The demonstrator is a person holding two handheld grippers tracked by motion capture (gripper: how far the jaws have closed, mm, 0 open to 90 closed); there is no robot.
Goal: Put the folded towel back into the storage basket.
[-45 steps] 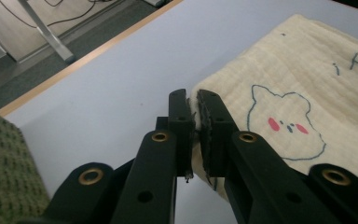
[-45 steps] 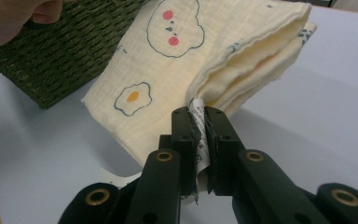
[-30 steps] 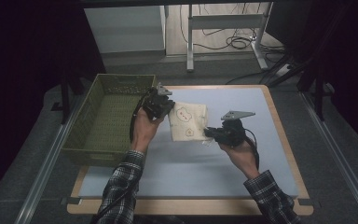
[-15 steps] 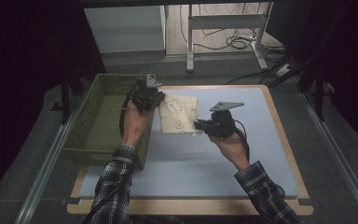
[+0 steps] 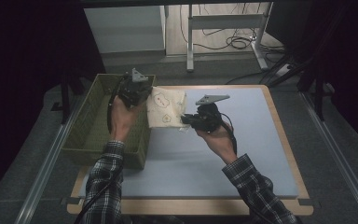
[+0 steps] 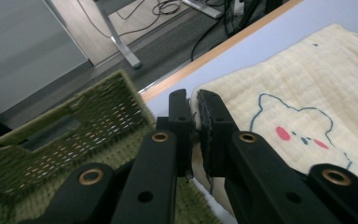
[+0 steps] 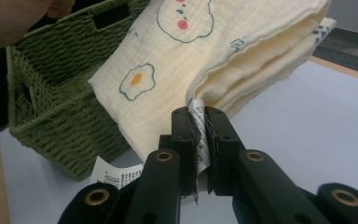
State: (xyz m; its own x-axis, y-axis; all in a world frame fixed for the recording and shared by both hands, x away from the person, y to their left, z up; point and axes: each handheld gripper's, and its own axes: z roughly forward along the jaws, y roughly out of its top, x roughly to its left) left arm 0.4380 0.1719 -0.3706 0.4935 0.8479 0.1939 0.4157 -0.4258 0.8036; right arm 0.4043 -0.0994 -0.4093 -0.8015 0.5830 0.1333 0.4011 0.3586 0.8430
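Note:
A folded cream cloth (image 5: 166, 107) printed with a bear and a fried egg hangs between my two grippers, lifted off the blue table (image 5: 247, 149). My left gripper (image 5: 145, 95) is shut on its left edge, right beside the rim of the green woven basket (image 5: 93, 126). My right gripper (image 5: 184, 120) is shut on the cloth's lower right corner. In the left gripper view the jaws (image 6: 195, 114) pinch the cloth (image 6: 307, 98) edge above the basket (image 6: 74, 130). In the right gripper view the jaws (image 7: 198, 119) clamp the cloth (image 7: 191, 51) corner along with a white tag.
The basket (image 7: 60, 88) stands at the table's left edge with its inside bare. A printed white label (image 7: 114, 177) dangles below the cloth. Grey floor, a metal desk frame (image 5: 223, 23) and cables lie beyond the table's far edge.
Both hands have carried the cloth leftwards and upwards together. Its left edge now reaches the basket's rim. Both grips are unchanged.

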